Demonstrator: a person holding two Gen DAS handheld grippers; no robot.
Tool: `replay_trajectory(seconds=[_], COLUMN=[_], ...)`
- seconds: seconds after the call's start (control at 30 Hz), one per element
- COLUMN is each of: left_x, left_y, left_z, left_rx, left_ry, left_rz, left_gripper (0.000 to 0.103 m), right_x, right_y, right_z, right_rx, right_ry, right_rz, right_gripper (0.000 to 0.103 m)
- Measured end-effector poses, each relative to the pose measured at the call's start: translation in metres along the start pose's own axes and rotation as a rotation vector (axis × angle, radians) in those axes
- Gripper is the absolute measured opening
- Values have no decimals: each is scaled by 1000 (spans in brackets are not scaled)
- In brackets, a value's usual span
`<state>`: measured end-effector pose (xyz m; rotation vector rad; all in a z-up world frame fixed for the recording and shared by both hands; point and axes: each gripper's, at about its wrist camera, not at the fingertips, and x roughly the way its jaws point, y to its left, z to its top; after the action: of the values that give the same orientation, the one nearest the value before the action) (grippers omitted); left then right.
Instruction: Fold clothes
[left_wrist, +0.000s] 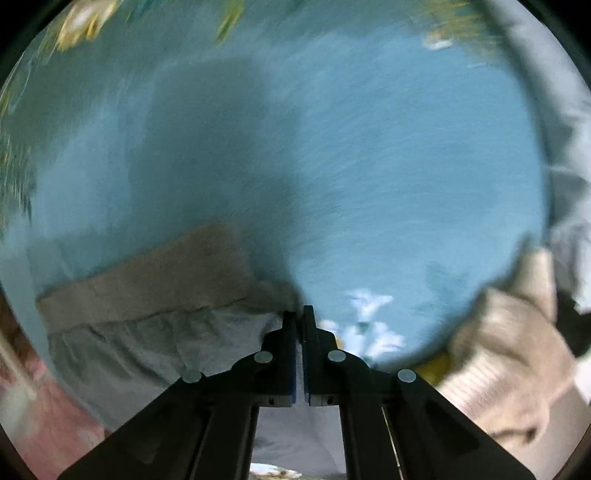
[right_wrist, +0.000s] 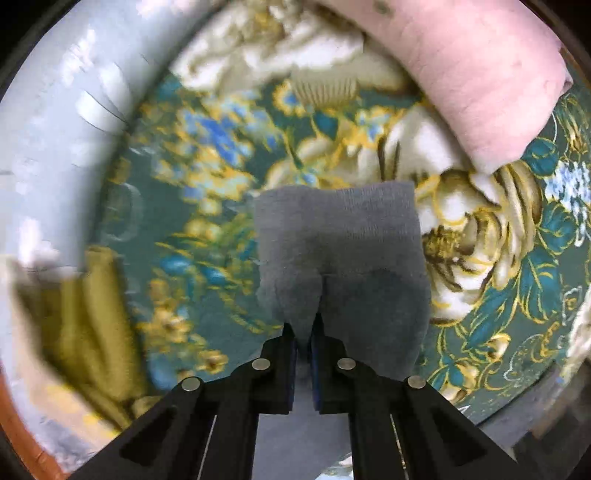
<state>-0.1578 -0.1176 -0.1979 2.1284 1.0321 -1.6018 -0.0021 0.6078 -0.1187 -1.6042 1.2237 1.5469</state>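
Both grippers pinched nearly closed on the grey knit cloth: left gripper (left_wrist: 300, 314) at its tan-banded edge (left_wrist: 147, 280), right gripper (right_wrist: 303, 328) on the grey fold (right_wrist: 340, 240) hanging ahead of the fingers. Keep tension even, edges aligned.

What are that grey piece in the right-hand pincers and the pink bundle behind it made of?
The grey garment looks like a soft matte knit, with fine ribbing visible. The pink bundle seems a fuzzy, fleece-like fabric with a napped surface, though blur leaves that uncertain.
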Motion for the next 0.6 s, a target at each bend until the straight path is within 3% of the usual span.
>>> replay_trajectory(seconds=[0.1,0.33,0.53,0.6], left_x=[-19,-70,-97,-91], left_y=[-4,25,102,139], left_z=[-5,-42,-76,-92], left_rx=[47,100,267,287], left_ry=[-32,-38,-45,-29], left_rz=[-52,-269,-402,-376], left_gripper=[2,2,2,2], right_x=[-29,-81,-127,-119], right_y=[-8,-45,-76,-117], right_z=[-5,-56,-100,-125], right_rx=[-13,-6,0,32], right_ry=[-36,-111,-176,-161], right_rz=[89,224,340,287], right_gripper=[5,5,5,5])
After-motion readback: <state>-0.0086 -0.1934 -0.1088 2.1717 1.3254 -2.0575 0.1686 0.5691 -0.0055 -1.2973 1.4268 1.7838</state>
